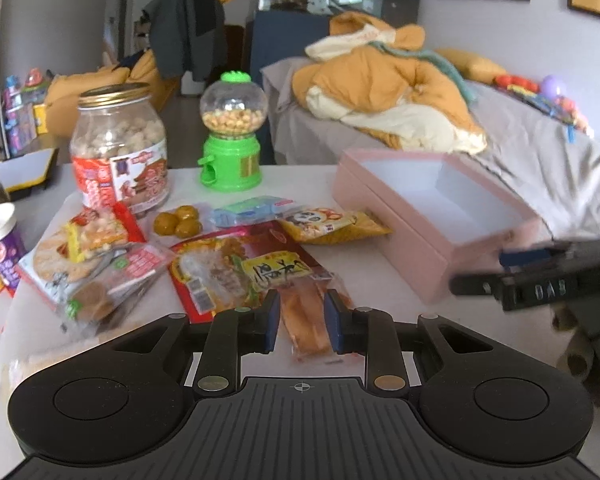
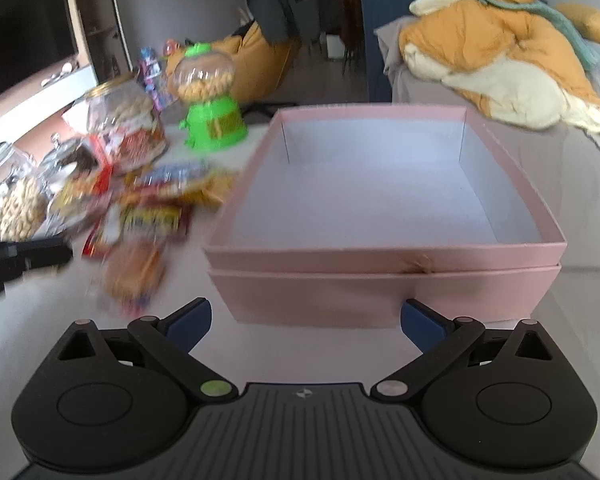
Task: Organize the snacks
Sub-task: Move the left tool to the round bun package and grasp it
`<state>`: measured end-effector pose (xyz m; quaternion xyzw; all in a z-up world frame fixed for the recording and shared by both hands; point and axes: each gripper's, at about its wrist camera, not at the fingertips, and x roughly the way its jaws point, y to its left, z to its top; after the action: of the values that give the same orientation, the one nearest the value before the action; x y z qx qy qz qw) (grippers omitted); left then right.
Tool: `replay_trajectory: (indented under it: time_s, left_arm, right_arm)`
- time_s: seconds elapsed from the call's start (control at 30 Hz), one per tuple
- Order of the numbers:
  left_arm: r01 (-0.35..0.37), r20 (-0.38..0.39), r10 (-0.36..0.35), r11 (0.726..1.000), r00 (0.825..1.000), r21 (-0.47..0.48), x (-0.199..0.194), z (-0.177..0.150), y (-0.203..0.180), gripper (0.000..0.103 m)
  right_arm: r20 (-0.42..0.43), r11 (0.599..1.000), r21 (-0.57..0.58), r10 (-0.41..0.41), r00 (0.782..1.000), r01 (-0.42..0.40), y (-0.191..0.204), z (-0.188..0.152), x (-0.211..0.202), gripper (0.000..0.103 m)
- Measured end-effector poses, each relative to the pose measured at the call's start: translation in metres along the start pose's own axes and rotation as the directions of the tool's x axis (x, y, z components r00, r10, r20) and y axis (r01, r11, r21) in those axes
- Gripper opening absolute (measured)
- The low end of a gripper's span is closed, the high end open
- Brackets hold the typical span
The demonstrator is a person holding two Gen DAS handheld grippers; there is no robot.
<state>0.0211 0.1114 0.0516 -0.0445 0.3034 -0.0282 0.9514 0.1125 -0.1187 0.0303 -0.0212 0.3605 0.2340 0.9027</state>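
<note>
While the left gripper (image 1: 302,322) has its fingers (image 1: 271,320) on both sides of the bread snack (image 1: 306,320), it is best to close slowly. The blue pads sit just beside the wrapper with a small gap, so they are partly open and not squeezing yet. I think the step is to pick this snack up and put it in the pink box (image 1: 428,248). Pinch the middle of the pack, not the thin end, or it may slip. Squeeze softly, because the bread inside looks soft and could squash.

The bread snack is long and golden brown, in a clear shiny wrapper. It lies flat on the white counter (image 1: 380,280), right between the fingers and pointing away from them.

Just past the fingertips lies a red packet (image 1: 236,268), with more snack bags (image 1: 96,256) to the left of it. Past the fingers and to the right sits the pink box, which has nothing inside.

The right gripper (image 2: 306,322) is wide open and holds nothing. The pink box (image 2: 380,292) is right in front of its fingers. Keep that gripper still so it does not bump the box.

Farther back stand a big jar (image 1: 118,148) and a green candy machine (image 1: 232,136).
</note>
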Motion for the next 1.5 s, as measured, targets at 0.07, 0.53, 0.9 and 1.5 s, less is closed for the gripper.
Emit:
replay_trajectory:
  time_s: [0.07, 0.53, 0.9, 1.5]
  left_arm:
    - [0.000, 0.023, 0.001, 1.000, 1.000, -0.019, 0.012, 0.014, 0.003, 0.028]
    - [0.164, -0.117, -0.163, 0.986, 0.980, 0.001, 0.160, 0.076, 0.028, 0.027]
    - [0.299, -0.160, -0.314, 0.948, 0.936, -0.112, 0.086, 0.028, 0.061, 0.028]
    - [0.119, -0.133, -0.082, 0.946, 0.988, 0.303, 0.026, -0.014, -0.033, 0.050]
  right_arm:
    - [0.012, 1.000, -0.008, 0.004, 1.000, -0.004, 0.005, 0.012, 0.010, 0.102]
    - [-0.046, 0.986, -0.164, 0.013, 0.999, -0.020, 0.033, 0.009, 0.042, 0.102]
    - [-0.073, 0.986, -0.024, 0.166, 0.983, -0.168, 0.024, 0.058, 0.073, 0.102]
    - [-0.105, 0.978, -0.204, -0.071, 0.992, 0.048, 0.011, 0.037, 0.047, 0.047]
